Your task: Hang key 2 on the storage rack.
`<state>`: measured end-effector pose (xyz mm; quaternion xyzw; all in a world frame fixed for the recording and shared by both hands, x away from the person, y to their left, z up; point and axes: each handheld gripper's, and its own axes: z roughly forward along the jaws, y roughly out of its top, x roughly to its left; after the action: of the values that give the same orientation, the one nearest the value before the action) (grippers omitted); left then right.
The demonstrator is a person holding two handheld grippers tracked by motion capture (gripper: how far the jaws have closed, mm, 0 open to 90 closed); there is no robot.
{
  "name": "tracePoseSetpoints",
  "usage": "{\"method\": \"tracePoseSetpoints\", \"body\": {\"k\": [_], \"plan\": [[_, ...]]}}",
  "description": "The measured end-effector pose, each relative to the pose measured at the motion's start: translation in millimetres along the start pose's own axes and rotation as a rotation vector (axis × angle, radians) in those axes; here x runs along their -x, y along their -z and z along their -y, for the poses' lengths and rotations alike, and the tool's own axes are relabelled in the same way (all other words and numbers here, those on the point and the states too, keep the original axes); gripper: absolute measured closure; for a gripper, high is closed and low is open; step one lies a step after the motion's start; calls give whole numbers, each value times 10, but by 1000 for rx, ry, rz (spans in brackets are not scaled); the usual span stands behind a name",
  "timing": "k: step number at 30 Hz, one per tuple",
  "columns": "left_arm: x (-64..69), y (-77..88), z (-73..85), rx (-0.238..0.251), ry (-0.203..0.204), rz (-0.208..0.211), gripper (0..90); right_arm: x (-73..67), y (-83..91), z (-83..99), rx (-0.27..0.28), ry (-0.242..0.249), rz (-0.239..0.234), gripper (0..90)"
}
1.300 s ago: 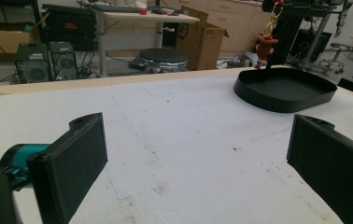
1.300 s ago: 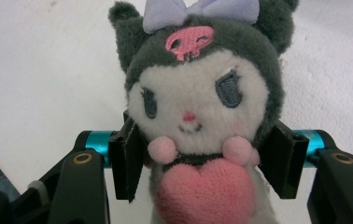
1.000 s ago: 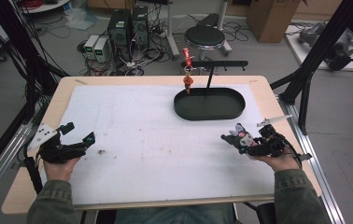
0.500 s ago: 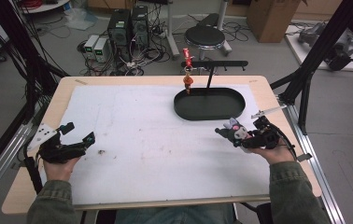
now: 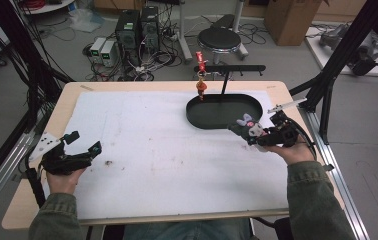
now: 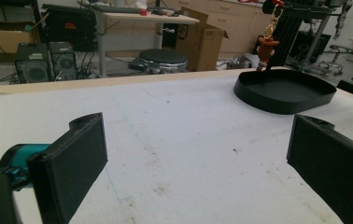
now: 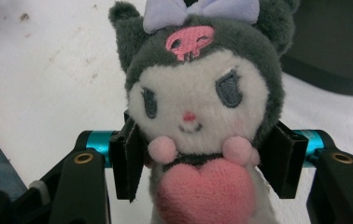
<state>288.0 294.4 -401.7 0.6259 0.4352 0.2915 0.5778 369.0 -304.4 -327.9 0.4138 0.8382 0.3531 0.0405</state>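
Midway, the right gripper (image 5: 247, 131) clamped the plush (image 7: 198, 116) just beside the tray (image 5: 212, 119), apparently carrying it there, so lowering over the tray seemed next, while the left gripper (image 5: 83, 143) gaped empty far from the tray.

The bench (image 5: 72, 90) has a light wooden top. A white sheet (image 5: 167, 150) covers almost all of it and has some small dark stains. On the sheet, near the far right corner of the bench, lies a black oval tray (image 5: 217, 117).
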Motion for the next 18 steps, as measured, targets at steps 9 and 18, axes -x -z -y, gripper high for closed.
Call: {"method": "tracePoseSetpoints", "body": {"k": [9, 18], "plan": [[-6, -5, 1, -1, 5, 0, 54, -15, 1, -250, 9, 17, -11, 402], [-8, -10, -2, 1, 6, 2, 53, -8, 1, -472, 10, 7, -22, 400]]}}
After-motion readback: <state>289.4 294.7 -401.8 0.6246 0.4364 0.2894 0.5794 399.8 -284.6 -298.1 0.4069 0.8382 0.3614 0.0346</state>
